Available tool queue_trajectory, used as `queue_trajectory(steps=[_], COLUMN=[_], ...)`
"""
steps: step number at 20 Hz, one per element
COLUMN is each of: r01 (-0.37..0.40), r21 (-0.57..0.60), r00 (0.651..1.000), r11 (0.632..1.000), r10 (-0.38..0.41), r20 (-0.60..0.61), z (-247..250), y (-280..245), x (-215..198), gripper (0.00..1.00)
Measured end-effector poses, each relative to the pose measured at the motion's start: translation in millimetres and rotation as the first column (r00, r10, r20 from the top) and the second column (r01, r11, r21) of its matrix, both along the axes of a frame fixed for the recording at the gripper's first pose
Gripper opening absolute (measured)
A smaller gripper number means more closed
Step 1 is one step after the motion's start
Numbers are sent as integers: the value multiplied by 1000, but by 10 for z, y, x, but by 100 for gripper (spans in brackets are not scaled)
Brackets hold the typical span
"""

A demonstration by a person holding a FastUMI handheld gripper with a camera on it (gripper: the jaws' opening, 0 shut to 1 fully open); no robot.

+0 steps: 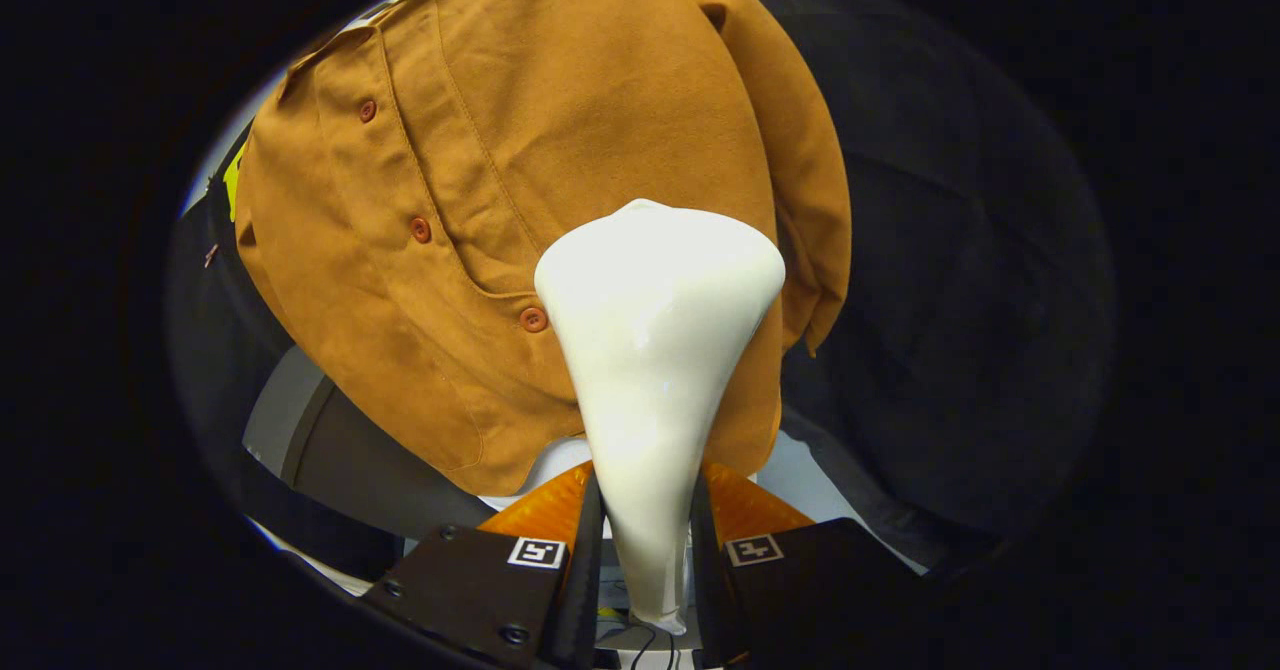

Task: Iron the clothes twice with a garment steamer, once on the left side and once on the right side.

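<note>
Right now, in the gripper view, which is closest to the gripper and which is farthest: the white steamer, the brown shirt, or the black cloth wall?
1. The white steamer: its handle is clamped between the fingers of the gripper.
2. The brown shirt: hanging just beyond the steamer's wide head, which appears to be up against the fabric.
3. The black cloth wall: behind the shirt, farthest.

Fisheye camera riding on the claw (645, 510) looks forward along its two fingers, close up against the hanging shirt (520, 200), the clamped steamer (655, 330) rising directly ahead.
</note>
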State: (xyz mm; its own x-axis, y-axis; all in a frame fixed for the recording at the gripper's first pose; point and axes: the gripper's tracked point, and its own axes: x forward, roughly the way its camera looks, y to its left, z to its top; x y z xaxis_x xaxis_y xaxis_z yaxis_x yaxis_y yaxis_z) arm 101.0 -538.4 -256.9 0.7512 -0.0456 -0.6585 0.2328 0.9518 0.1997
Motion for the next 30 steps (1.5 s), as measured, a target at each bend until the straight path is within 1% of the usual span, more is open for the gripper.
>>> queue_trajectory(steps=[2, 4, 9, 13, 16, 19, 21, 23, 26, 30], r01=[19, 22, 4, -15, -1, -6, -40, -69, -125, -191], r21=[-21, -50, -133, -168, -197, -198, -194, -196, -203, -206], r00=[1000, 999, 987, 963, 940, 905, 885, 870, 837, 814], r11=[1000, 998, 991, 986, 980, 980, 980, 978, 971, 960], r10=[-18, -20, 18, 59, 68, 89, 125, 155, 213, 272], r20=[9, 49, 160, 262, 335, 416, 449, 468, 505, 513], z=[102, 307, 929, 1519, 1945, 2377, 2579, 2681, 2828, 2787], y=[3, 65, 418, 869, 1245, 1735, 2149, 2523, 3155, 3940], x=[-88, -155, -198, -216, -193, -135, -124, -113, -85, -137], gripper=[43, 44, 43, 43, 43, 43, 43, 43, 43, 43])
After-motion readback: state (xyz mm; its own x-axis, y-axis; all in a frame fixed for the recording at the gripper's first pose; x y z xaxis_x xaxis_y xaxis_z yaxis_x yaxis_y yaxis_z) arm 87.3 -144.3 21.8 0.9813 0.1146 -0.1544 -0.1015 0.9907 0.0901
